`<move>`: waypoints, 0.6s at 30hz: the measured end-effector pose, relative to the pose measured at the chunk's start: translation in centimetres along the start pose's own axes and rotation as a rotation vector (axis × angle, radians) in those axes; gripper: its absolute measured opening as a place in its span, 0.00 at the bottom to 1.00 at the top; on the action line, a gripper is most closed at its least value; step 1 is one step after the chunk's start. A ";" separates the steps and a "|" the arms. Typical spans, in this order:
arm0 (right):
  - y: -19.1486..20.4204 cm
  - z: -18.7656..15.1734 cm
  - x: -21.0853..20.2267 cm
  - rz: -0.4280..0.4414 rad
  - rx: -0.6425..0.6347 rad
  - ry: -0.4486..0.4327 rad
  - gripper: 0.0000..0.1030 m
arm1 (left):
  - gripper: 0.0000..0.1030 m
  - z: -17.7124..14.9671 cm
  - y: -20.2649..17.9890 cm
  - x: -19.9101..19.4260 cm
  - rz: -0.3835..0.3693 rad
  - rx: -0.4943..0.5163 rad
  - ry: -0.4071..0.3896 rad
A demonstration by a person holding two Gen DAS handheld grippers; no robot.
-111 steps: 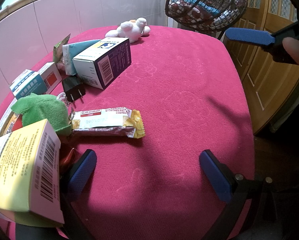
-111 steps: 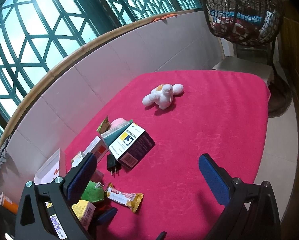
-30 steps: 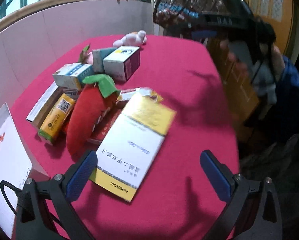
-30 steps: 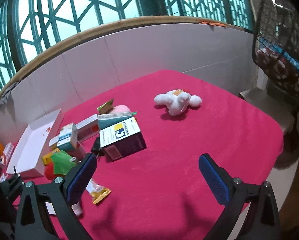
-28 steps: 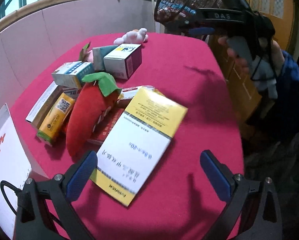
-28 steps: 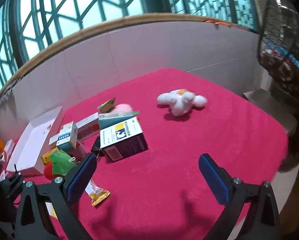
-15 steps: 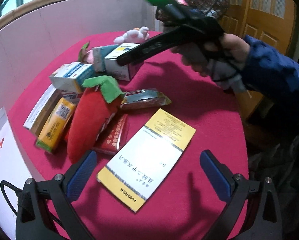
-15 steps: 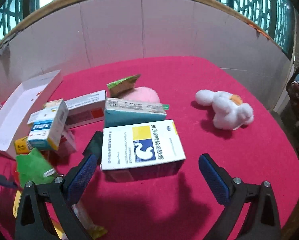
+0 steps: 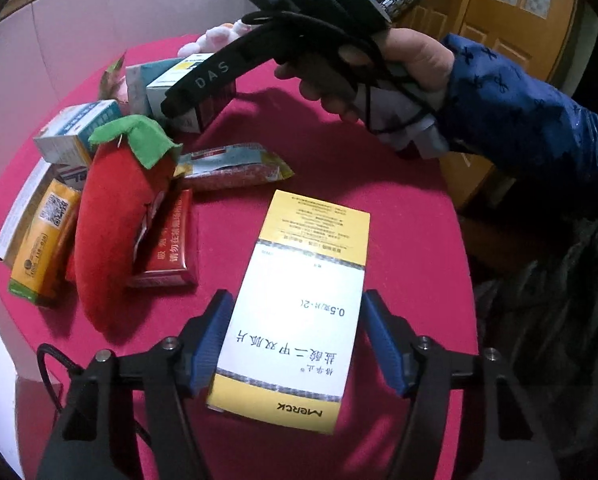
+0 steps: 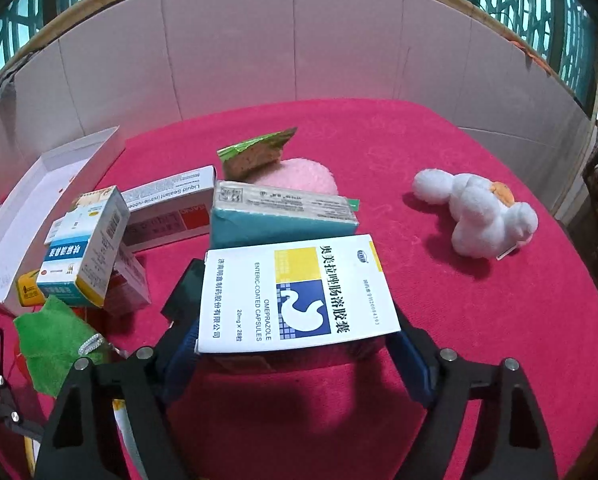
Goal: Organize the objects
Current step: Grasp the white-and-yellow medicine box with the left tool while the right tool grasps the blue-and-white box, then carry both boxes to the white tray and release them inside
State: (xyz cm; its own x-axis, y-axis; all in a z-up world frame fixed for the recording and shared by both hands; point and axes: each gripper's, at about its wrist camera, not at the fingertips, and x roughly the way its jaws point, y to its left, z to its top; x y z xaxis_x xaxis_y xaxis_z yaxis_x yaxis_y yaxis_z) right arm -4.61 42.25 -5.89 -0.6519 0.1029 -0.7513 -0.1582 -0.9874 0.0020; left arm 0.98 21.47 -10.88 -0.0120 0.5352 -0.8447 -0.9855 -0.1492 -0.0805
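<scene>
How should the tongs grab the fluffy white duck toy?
Take the white duck toy across its round middle, coming down from above. It lies on its side on the red tablecloth, apart from the boxes, so nothing blocks the way down. The body is the fattest, softest part; the head and tail lumps are smaller and would probably slip out.

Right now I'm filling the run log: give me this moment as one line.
left tool: straddling Merck box, contact unclear | right tool: around omeprazole box, contact unclear | both boxes on red cloth
</scene>
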 end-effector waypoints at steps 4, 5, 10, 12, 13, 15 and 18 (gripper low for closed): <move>-0.1 0.2 0.3 0.004 0.008 0.004 0.86 | 0.64 0.2 -0.5 0.3 0.014 -0.004 0.005; -0.1 0.2 0.4 0.003 0.007 0.006 0.86 | 0.64 0.1 -0.8 0.3 0.029 0.008 0.007; -0.2 -0.1 0.0 -0.001 0.000 -0.001 0.83 | 0.60 -0.5 -1.5 -0.3 0.071 0.002 0.015; -0.5 -0.4 -0.3 -0.002 0.011 -0.014 0.82 | 0.59 -0.8 -1.5 -0.7 0.076 -0.028 0.005; -0.7 -0.6 -0.8 0.002 0.022 -0.028 0.82 | 0.58 -1.1 -1.6 -1.0 0.074 -0.048 -0.006; -1.0 -0.9 -1.6 0.008 0.041 -0.051 0.82 | 0.58 -1.7 -1.8 -1.9 0.076 -0.083 -0.038; -1.3 -1.4 -3.6 0.003 0.068 -0.094 0.82 | 0.58 -2.3 -2.0 -3.8 0.099 -0.132 -0.113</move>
State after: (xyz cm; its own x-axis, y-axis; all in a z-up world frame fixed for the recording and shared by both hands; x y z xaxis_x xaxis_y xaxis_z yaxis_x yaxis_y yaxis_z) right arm -1.07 43.04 -4.11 -0.7186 0.1144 -0.6860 -0.2045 -0.9775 0.0512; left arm 3.34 17.85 -8.70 -0.1345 0.6013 -0.7876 -0.9479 -0.3097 -0.0746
